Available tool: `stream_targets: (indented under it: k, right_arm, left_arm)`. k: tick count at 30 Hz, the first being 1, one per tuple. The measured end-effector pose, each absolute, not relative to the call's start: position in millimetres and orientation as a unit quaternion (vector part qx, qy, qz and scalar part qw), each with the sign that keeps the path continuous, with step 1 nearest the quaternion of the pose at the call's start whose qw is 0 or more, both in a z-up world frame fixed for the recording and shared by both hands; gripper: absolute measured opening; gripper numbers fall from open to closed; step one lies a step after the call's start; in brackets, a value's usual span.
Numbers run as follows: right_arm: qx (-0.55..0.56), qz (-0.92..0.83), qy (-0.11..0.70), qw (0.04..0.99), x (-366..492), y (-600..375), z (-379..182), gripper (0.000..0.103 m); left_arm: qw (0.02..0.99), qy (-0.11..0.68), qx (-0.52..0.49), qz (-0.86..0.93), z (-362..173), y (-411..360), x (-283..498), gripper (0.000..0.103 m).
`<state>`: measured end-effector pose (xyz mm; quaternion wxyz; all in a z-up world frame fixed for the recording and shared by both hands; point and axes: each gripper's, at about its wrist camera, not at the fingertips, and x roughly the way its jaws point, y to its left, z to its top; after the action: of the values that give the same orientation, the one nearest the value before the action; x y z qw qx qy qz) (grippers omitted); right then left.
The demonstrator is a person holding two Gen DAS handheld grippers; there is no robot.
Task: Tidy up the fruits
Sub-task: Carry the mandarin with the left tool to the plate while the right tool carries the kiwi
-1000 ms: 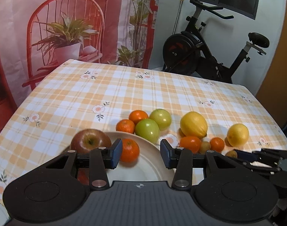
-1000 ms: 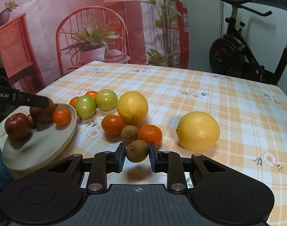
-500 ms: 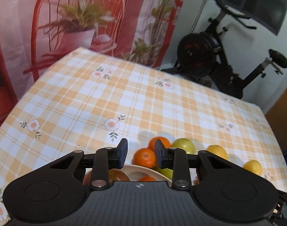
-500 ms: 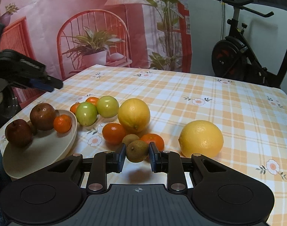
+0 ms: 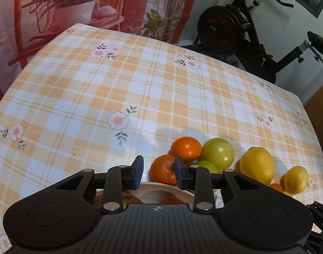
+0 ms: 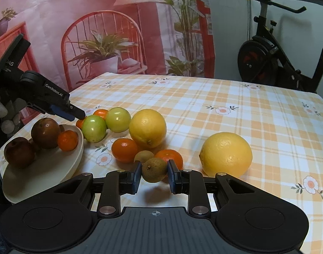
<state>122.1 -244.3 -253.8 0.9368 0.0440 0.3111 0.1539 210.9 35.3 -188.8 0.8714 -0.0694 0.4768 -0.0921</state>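
Left tool (image 5: 158, 172) moved past plate (image 6: 45, 169) rim, tilted down, narrowed, empty, right tool (image 6: 154, 176) pinching kiwi (image 6: 154, 169)

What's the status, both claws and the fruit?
Right claw shut on kiwi, lifted. Left claw empty, nearly closed, above the mandarin beside plate. Green fruits crowd that mandarin.
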Motion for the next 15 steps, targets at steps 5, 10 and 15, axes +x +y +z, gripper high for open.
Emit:
stream_targets:
  k: [5,10,15]
  right_arm:
    - [0.044,0.156,0.314,0.935,122,-243,-256,0.024]
    - [0.046,0.153,0.315,0.935,122,-243,-257,0.024]
    - [0.047,0.154,0.317,0.935,122,-244,-258,0.024]
  left_arm:
    - [0.871,0.477,-0.066,-0.1,-191,30,213,0.034]
    - [0.868,0.479,-0.059,-0.118,-197,21,215,0.035]
    - [0.866,0.481,-0.061,-0.12,-199,17,218,0.035]
